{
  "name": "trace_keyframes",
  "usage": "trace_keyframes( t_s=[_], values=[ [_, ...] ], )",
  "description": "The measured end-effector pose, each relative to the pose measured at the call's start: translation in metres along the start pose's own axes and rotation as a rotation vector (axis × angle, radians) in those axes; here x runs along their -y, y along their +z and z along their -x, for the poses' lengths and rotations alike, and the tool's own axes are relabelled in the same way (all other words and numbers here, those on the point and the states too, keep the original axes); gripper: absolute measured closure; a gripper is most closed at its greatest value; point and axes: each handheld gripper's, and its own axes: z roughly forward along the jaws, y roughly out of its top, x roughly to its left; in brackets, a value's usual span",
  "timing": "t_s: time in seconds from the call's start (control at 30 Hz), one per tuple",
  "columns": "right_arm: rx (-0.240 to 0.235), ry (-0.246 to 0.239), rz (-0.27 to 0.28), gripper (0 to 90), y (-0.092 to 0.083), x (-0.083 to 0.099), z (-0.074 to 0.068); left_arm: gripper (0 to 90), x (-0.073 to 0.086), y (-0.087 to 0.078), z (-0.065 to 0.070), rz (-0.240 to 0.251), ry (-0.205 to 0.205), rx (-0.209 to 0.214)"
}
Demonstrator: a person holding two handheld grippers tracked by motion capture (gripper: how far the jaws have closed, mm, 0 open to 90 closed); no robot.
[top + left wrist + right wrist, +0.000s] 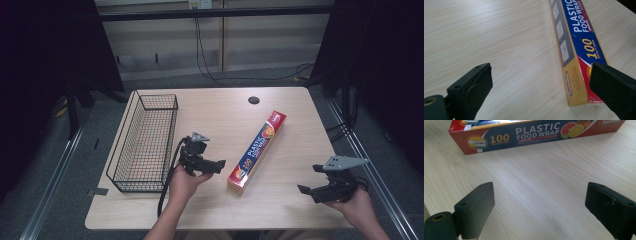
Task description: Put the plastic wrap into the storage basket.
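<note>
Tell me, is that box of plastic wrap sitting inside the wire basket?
No, the plastic food wrap box lies on the bare table, right of the black wire basket.

Plastic wrap box (574, 45) far end cut off; small print illegible.

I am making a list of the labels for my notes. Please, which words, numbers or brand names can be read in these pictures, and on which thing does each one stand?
All stand on the plastic wrap box:
"PLASTIC FOOD WRAP": large white letters on its blue side.
"100": yellow number beside those words.
"Sodalike", apparently: brand on the yellow side in the left gripper view, hard to read.
Small print under "100" and under "FOOD WRAP": too small to read.
The round emblem near the box's end: blurred.
</note>
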Motion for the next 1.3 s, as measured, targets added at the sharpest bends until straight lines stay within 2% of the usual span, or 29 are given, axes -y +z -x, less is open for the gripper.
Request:
trace_keyframes(
  t_s=[0.33,0.47,0.5,0.53,0.57,0.8,0.93,0.97,1.17,1.3],
  values=[
    [0.005,0.015,0.002,9.4,-0.002,0.003,0.0,5.7,-0.023,0.012,0.009,-0.021,0.002,0.018],
    [0.002,0.015,0.014,9.4,-0.002,0.003,0.001,5.8,-0.036,0.018,0.015,-0.02,-0.001,0.039],
    [0.001,0.014,0.012,9.4,-0.002,0.004,0.0,5.9,-0.044,0.022,0.018,-0.027,0.003,0.035],
    [0.001,0.014,0.012,9.4,-0.002,0.004,0.0,5.9,-0.044,0.022,0.018,-0.027,0.003,0.035],
    [0.001,0.002,0.005,9.5,-0.003,0.005,-0.001,6.5,-0.047,0.024,0.021,-0.017,-0.001,0.04],
    [-0.009,-0.006,0.015,10.0,-0.001,0.003,-0.001,8.0,-0.069,0.045,0.034,-0.037,-0.004,0.078],
    [-0.009,-0.013,0.014,10.0,-0.001,0.003,-0.002,11.2,-0.074,0.054,0.038,-0.044,-0.009,0.09],
    [-0.007,-0.011,0.013,10.0,-0.001,0.003,-0.002,12.0,-0.076,0.06,0.04,-0.043,-0.023,0.097],
    [-0.006,-0.014,0.019,10.0,-0.001,0.003,-0.001,14.0,-0.08,0.074,0.043,-0.072,-0.013,0.095],
    [-0.01,-0.016,0.016,10.1,-0.001,0.002,-0.001,14.8,-0.082,0.084,0.045,-0.076,-0.029,0.088]
  ],
)
